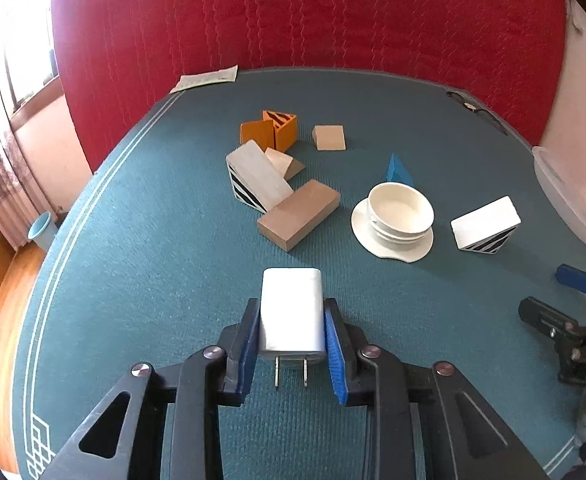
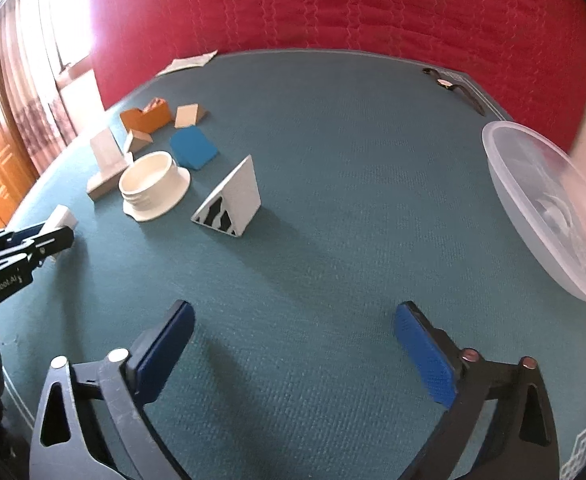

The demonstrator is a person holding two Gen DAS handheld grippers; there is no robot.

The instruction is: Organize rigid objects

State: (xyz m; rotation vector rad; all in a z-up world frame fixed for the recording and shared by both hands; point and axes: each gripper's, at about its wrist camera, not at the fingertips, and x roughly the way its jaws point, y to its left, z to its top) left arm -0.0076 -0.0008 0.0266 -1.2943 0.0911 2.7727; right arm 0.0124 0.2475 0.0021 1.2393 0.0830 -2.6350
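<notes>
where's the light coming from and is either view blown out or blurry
Left wrist view: daylight enters from the window at upper left, mildly overexposed; the white charger stays sharp. Right wrist view: the window at top left is blown out, the red backdrop looks soft, and edges bend from fisheye.

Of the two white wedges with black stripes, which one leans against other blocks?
The left white wedge, which rests against the tan brick. The other white wedge stands alone, right of the white bowl.

Left gripper (image 1: 291, 334) clamps a white plug adapter (image 1: 291, 314) by its sides, prongs pointing near, above the teal mat (image 1: 141, 280). Beyond it lie a tan block (image 1: 299, 215), a white bowl-shaped piece (image 1: 397, 218) and, far right, a striped white wedge (image 1: 486, 225).
</notes>
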